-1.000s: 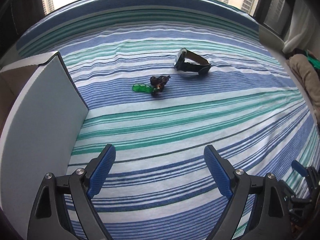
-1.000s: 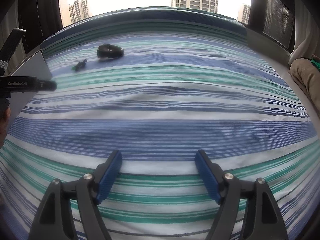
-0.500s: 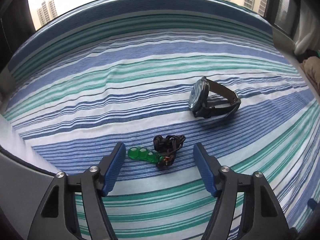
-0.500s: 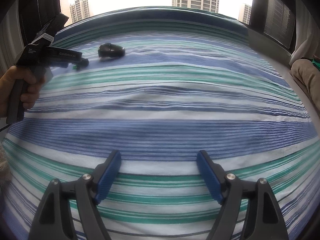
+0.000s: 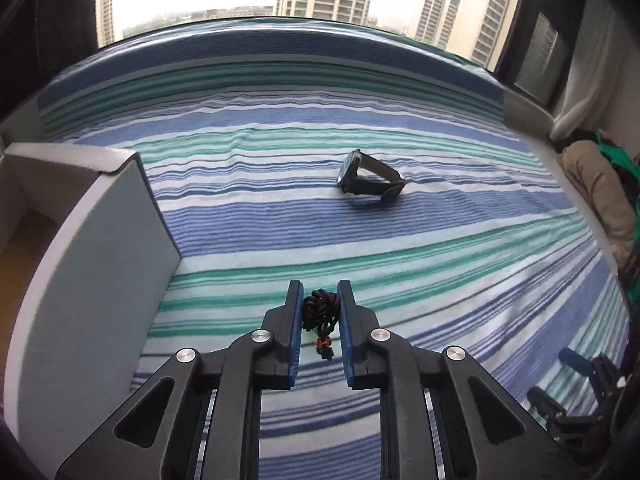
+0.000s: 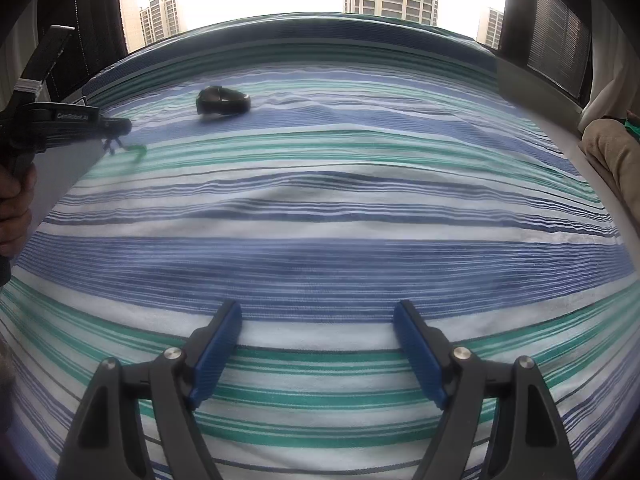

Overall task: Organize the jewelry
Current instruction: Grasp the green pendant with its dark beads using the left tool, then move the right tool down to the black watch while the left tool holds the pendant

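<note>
**Left gripper closing on beaded cord, right gripper idle**

Striped bedsheet (image 5: 400,240) in blue, green and white is filling both views; towers are showing through the window behind.

Left gripper (image 5: 318,312): jaws are closing, with a dark braided cord (image 5: 320,308) bunched between the blue pads and touching both. An orange bead and a dark tip are hanging below the bunch. Green beads are not showing in the left wrist view, presumably blocked by the fingers. The right wrist view is picking them up: a blurred green strand (image 6: 136,151) is dangling under the left gripper's tip (image 6: 116,126), clear of the sheet, detail too smeared to read.

Wristwatch (image 5: 370,180) is lying on its side on the sheet, strap looped, well apart from the gripper. In the right wrist view it is small and dark, face unreadable.

White box (image 5: 92,248) is sitting at the left, just beside the left gripper; its inside is mostly cut off by the frame edge. The right wrist view is showing only one grey panel of it behind the left gripper, plus the person's hand (image 6: 14,204) on the handle, cropped.

Right gripper (image 6: 318,350): jaws are standing wide apart over bare sheet, nothing between them.

Beige bundle (image 5: 596,184) at far right is cropped in both views.
</note>
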The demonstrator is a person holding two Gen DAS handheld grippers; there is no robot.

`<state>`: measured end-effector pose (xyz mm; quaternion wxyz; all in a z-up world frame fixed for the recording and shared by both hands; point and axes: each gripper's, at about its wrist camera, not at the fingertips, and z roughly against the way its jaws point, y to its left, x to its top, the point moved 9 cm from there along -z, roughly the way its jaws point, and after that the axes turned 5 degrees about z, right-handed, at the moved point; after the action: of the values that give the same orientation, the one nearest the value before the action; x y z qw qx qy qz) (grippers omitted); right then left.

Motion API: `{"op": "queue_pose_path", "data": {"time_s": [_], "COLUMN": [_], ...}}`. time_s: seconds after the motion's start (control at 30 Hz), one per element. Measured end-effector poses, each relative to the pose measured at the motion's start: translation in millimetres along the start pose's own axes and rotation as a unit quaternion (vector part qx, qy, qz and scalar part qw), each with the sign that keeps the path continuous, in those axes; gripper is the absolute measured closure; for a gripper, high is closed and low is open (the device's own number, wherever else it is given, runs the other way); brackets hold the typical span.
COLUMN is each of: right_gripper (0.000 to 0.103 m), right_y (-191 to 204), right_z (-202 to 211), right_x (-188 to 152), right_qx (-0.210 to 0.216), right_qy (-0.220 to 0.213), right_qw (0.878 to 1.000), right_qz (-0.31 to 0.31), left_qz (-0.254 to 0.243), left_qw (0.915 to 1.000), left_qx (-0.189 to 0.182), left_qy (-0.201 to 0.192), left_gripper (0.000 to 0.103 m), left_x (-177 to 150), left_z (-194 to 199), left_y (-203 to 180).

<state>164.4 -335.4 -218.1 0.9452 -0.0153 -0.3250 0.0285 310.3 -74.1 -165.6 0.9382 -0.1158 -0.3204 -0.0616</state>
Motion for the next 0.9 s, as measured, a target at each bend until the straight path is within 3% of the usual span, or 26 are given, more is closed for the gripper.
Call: {"op": "queue_pose_path", "data": {"time_s": [0.17,0.4,0.9], "right_gripper": [0.023,0.023,0.023], "right_y": [0,0,0], "right_z": [0,0,0], "right_x": [0,0,0], "right_qx": [0.000,-0.001,-0.001], "right_qy": [0.000,0.000,0.001], "right_qw": [1.000,1.000,1.000], "right_qz": [0.000,0.000,0.000], "left_qz": [0.028,0.062,0.077], "left_qw": [0.9995,0.9979,0.9968], "left_qx": [-0.011,-0.014,-0.016], "left_qy": [0.010,0.011,0.010], "left_gripper": [0.088,0.088,0.088], "left_x": [-49,-93,-120], "left_z": [49,95,113], "left_y": [12,33,44]}}
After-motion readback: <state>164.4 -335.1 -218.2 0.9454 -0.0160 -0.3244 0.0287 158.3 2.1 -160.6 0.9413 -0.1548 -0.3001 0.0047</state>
